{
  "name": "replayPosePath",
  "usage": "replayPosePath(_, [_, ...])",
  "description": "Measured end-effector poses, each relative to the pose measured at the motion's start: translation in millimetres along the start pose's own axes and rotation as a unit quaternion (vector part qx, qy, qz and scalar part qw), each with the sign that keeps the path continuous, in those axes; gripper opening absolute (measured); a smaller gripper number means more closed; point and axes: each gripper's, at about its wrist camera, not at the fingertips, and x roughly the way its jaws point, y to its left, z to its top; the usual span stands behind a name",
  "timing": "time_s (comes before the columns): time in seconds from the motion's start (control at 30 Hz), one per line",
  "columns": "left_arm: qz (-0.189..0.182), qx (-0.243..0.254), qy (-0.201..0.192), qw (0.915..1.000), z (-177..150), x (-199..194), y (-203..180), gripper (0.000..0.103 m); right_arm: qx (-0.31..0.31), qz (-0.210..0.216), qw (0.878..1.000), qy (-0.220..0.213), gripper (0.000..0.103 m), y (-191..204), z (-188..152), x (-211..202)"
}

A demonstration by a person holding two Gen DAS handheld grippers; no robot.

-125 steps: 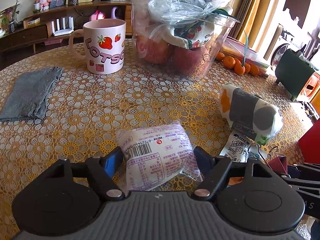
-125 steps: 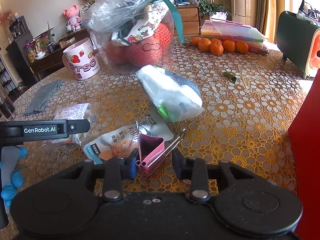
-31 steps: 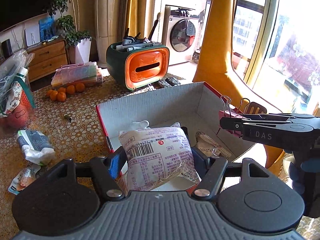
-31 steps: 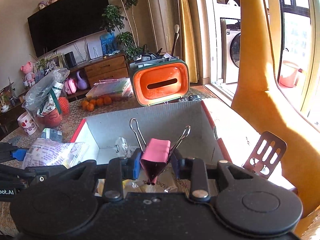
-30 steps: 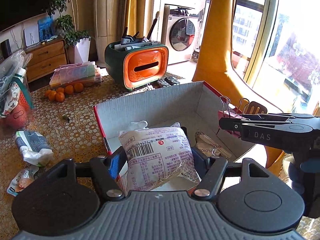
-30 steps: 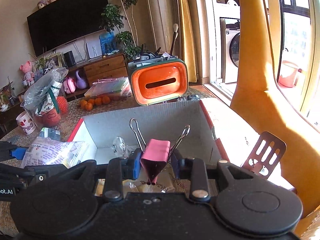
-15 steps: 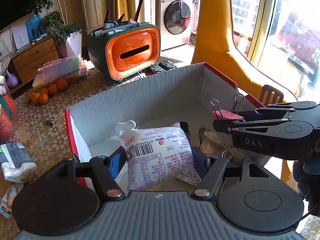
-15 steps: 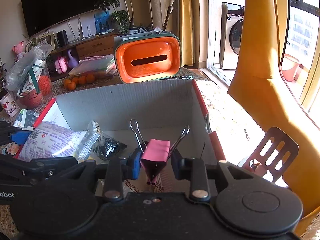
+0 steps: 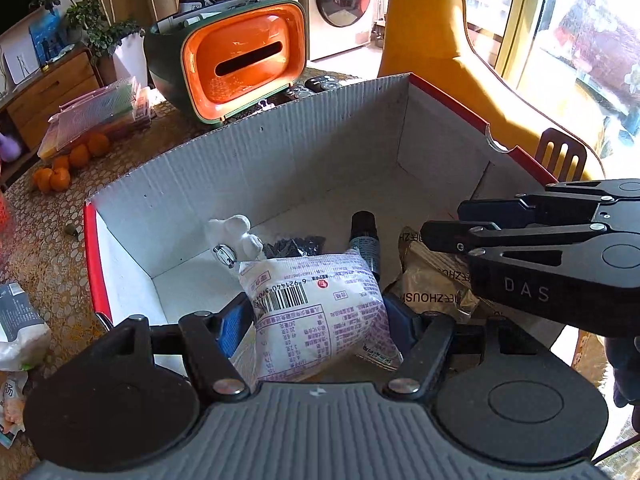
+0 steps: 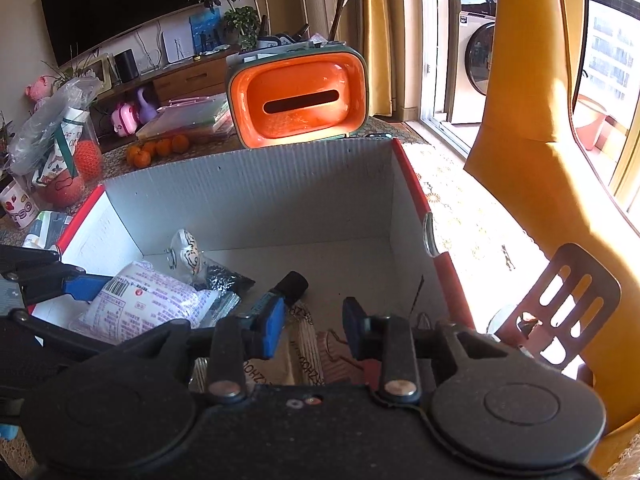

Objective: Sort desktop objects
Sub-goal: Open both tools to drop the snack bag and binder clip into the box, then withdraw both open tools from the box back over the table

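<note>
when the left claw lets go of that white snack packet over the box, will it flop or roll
The white snack packet looks soft and pillowy, bulging between the left claw, so it will probably flop and settle, not roll. Its glossy film may slide against the brown packet in the cardboard box.

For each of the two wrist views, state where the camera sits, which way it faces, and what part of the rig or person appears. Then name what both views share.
Left wrist: on the left hand-held gripper, facing down into the cardboard box; shows its fingers clamping the white snack packet, plus the right hand-held gripper.
Right wrist: on the right hand-held gripper, open above the box; shows the left fingers.
Shared: box, packet, orange tissue holder.
</note>
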Motion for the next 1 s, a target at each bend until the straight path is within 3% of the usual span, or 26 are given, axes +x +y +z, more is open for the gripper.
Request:
replayPosePath(0.27, [-0.005, -0.009, 0.004, 0.9999, -2.3, -4.0, 2.8, 0.076, 0.001, 0.002, 1.000, 0.002, 0.039, 0.5, -1.2, -3.1])
replayPosePath(0.6, [-0.017, -0.027, -0.025, 0.9992, -9.3, -29.6, 6.1, 0.085, 0.003, 0.000, 1.000, -0.007, 0.052, 3.8, -0.7, -14.8])
replayPosePath(0.77, [-0.017, -0.029, -0.042, 0.9986, -15.6, -46.9, 9.3, 0.085, 0.003, 0.000, 1.000, -0.013, 0.055, 6.8, 0.2, -25.3])
replayPosePath(0.87, [-0.019, -0.035, -0.051, 0.9979, -19.9, -58.1, 12.5, 0.085, 0.004, 0.000, 1.000, -0.016, 0.065, 9.5, -0.8, -31.4])
replayPosePath(1.0, [-0.025, -0.049, -0.067, 0.9962, -26.3, -74.0, 18.7, 0.085, 0.002, 0.000, 1.000, -0.022, 0.065, 15.2, -2.4, -40.9])
